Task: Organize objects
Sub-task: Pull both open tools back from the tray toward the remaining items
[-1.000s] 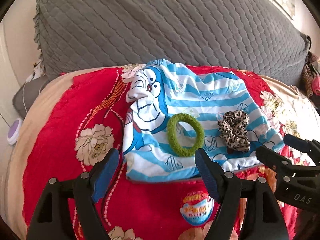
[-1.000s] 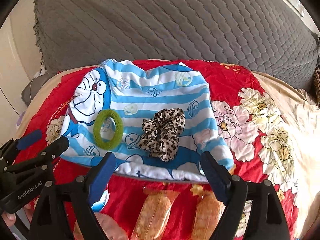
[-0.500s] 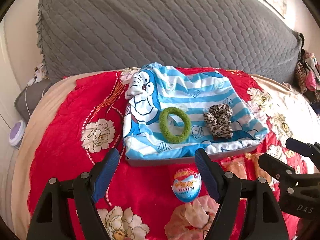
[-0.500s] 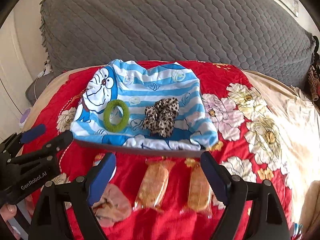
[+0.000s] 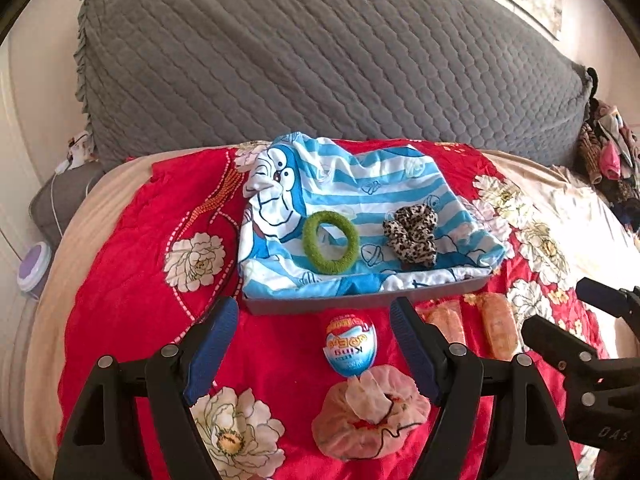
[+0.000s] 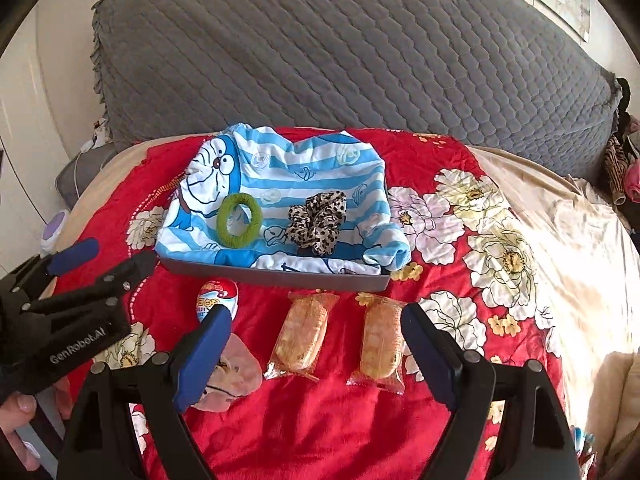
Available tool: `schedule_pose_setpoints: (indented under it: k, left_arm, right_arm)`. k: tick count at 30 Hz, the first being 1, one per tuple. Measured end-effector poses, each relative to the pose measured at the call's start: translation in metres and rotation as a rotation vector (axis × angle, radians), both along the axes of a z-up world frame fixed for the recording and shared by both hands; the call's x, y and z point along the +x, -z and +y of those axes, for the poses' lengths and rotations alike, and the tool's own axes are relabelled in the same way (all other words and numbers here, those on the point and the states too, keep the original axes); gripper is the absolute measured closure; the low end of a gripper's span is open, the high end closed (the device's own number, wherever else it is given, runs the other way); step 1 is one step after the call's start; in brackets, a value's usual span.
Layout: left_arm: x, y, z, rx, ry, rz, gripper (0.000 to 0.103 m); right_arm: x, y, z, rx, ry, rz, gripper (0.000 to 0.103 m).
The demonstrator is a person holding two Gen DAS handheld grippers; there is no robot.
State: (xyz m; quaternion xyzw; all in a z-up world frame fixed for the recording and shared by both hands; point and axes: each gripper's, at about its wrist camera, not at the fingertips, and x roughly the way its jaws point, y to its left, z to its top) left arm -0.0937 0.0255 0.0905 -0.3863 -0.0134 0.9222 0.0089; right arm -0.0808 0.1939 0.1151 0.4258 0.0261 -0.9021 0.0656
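Observation:
A grey tray (image 5: 360, 304) (image 6: 280, 276) lined with a blue-striped cartoon cloth (image 5: 380, 188) sits on the red floral blanket. Inside lie a green hair ring (image 5: 310, 240) (image 6: 236, 242) and a leopard-print scrunchie (image 5: 412, 236) (image 6: 318, 224). In front of the tray are a chocolate egg (image 5: 350, 344) (image 6: 216, 298), a pink wrapped bundle (image 5: 372, 416) (image 6: 236, 372) and two orange snack packets (image 6: 304, 332) (image 6: 380, 344). My left gripper (image 5: 312, 312) (image 6: 116, 256) hangs open above the egg. My right gripper (image 6: 316, 314) (image 5: 560, 308) stands open over the packets. Both are empty.
A grey quilted headboard cushion (image 5: 320, 60) rises behind the tray. Beige bedding (image 6: 580, 240) lies to the right. A purple-and-white round thing (image 5: 34, 266) sits off the bed's left edge. Clothes (image 5: 604, 152) are piled at the far right. A hand (image 6: 16, 408) holds the left gripper.
Both grippers have drawn back from the tray and risen. The tray looks farther off, and the egg, pink bundle and packets have come into view. Both grippers stay open.

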Motion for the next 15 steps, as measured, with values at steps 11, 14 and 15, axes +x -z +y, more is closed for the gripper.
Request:
schedule_pose_setpoints:
  k: [11, 14, 15]
  left_arm:
    - [0.024, 0.011, 0.002, -0.009, 0.004, -0.020, 0.024]
    - [0.030, 0.015, 0.004, -0.023, 0.015, -0.021, 0.024]
    - [0.032, 0.015, 0.005, -0.022, 0.014, -0.018, 0.024]
  right_arm:
    - [0.020, 0.004, 0.004, 0.004, -0.007, 0.006, 0.017]
    - [0.027, 0.008, 0.005, 0.003, -0.003, 0.008, 0.017]
    - [0.029, 0.010, 0.006, 0.002, -0.004, 0.005, 0.017]
